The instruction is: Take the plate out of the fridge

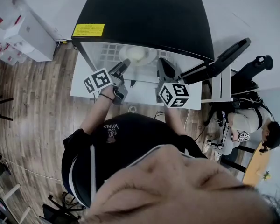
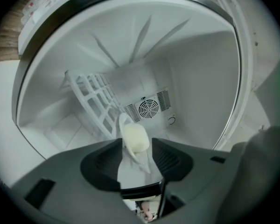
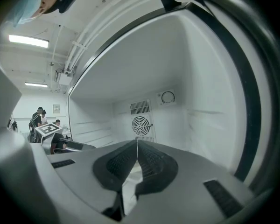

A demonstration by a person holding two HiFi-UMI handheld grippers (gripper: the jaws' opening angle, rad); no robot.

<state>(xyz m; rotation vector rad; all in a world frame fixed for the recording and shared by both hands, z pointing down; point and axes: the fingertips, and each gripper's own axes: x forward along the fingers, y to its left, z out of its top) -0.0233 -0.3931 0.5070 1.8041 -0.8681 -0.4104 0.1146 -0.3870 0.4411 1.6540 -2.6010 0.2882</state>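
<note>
- Left gripper view: the left gripper (image 2: 135, 143) holds its jaws wide and unclamped. The plate (image 2: 125, 124) shows nearly edge-on between their tips, its lower rim hidden behind them. A pale lump (image 2: 136, 138) of unclear kind sits on it.
- The right gripper (image 3: 137, 144) has its jaws pressed together, empty, with a fan grille (image 3: 141, 125) beyond them.
- Both point into the white fridge (image 1: 144, 17), which stands on a wooden floor (image 1: 32, 115); a seated person (image 1: 249, 125) is to the right.

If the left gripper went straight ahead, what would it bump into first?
Most likely the round white plate with a pale cream lump on it, just at the left gripper's open jaws; depth is unclear.
</note>
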